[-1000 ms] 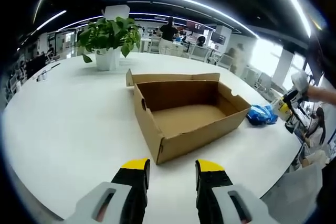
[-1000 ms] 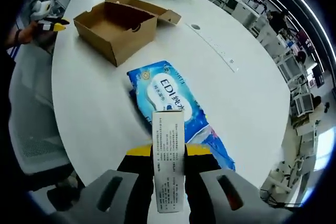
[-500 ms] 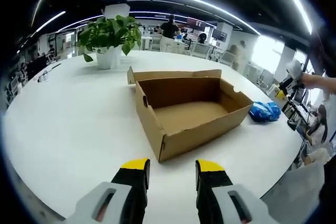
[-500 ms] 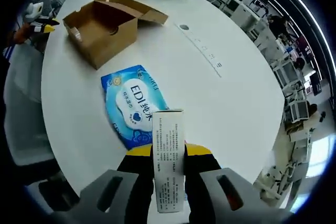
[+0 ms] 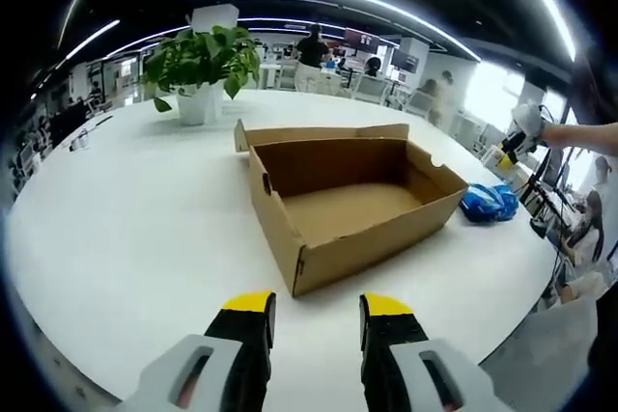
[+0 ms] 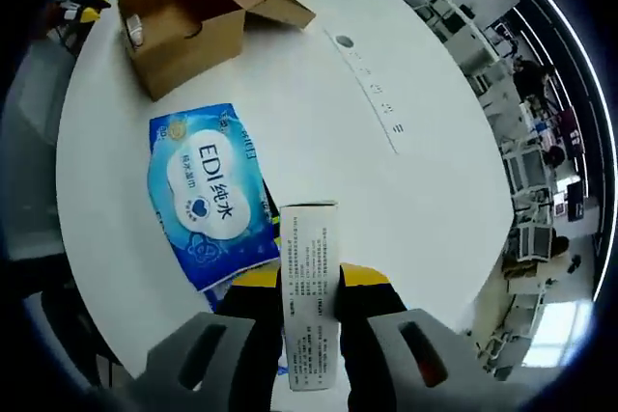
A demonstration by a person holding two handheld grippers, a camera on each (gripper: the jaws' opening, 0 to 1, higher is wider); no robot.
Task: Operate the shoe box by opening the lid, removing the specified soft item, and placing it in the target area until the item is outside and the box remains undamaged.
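Right claw (image 6: 309, 282) grips a white carton (image 6: 309, 311); blue wipes pack (image 6: 210, 195) lies just left.

A large round white table (image 5: 126, 229) carries everything. In the left gripper view, an open cardboard box (image 5: 348, 202) sits on it straight ahead of the jaws, lid flap folded back on the far side. A blue soft pack (image 5: 491, 203) lies on the table beyond the box to the right, near the edge. A potted plant (image 5: 201, 69) stands far ahead to the left. In the right gripper view, the pack (image 6: 210, 193) lies flat just ahead of the jaws, with the box (image 6: 188, 21) farther off.
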